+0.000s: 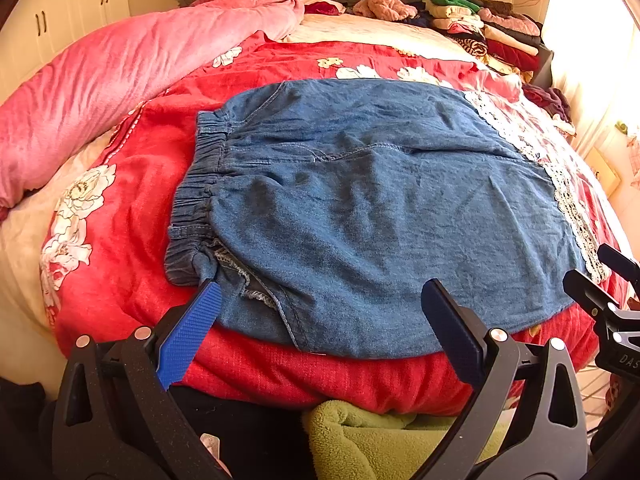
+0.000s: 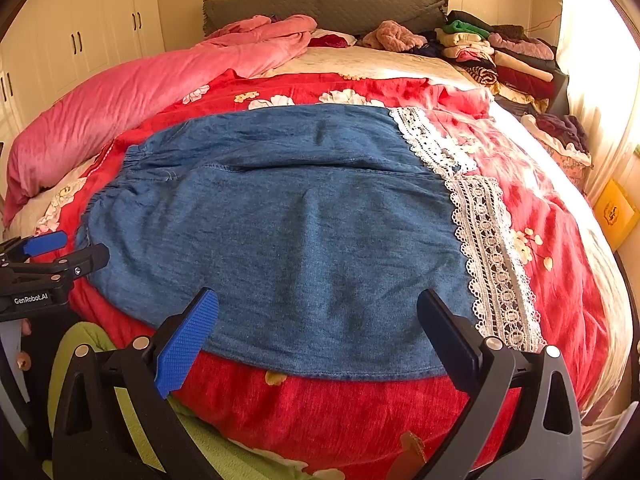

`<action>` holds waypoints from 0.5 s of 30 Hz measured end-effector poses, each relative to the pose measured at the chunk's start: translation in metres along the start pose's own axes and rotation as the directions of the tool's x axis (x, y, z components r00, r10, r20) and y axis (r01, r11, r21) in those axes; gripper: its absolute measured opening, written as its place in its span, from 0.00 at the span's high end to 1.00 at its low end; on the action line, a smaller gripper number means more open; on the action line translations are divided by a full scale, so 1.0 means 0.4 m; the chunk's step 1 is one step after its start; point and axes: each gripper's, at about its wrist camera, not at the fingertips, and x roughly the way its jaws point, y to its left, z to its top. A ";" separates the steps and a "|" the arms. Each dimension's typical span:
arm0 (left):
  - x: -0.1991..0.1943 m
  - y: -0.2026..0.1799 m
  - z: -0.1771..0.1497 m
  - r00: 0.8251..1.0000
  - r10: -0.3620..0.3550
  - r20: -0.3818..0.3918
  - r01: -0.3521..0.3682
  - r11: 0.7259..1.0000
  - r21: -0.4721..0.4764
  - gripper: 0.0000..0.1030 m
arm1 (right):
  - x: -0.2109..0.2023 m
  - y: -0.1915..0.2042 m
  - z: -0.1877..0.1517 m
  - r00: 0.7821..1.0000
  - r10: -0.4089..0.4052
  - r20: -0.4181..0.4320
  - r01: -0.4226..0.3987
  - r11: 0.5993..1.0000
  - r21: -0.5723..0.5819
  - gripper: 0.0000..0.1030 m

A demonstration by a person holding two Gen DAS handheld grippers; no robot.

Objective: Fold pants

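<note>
Blue denim pants (image 1: 360, 200) (image 2: 288, 232) lie flat across the red flowered bedspread, elastic waistband (image 1: 196, 192) to the left and white lace hem (image 2: 488, 240) to the right. My left gripper (image 1: 320, 300) is open at the near edge of the pants by the waistband end, nothing between its fingers. My right gripper (image 2: 316, 308) is open too, hovering at the near edge close to the lace hem. Each gripper shows at the side of the other's view: the right gripper (image 1: 600, 276), the left gripper (image 2: 68, 252).
A pink quilt (image 1: 120, 68) is bunched along the bed's left and back. Stacked folded clothes (image 1: 480, 28) sit at the back right by the headboard. A green fleece sleeve (image 1: 380, 440) is below the bed's near edge. White wardrobe doors (image 2: 80, 40) stand on the left.
</note>
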 end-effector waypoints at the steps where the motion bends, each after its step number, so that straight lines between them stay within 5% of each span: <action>1: 0.000 0.002 0.002 1.000 0.000 0.001 0.000 1.000 0.000 0.09 | 0.000 -0.001 0.000 1.000 -0.001 0.001 0.001 1.000 0.000 0.04; 15: -0.001 0.005 0.004 1.000 0.003 0.004 -0.003 1.000 0.000 0.09 | 0.004 0.002 0.008 1.000 -0.013 0.001 0.013 1.000 -0.015 0.04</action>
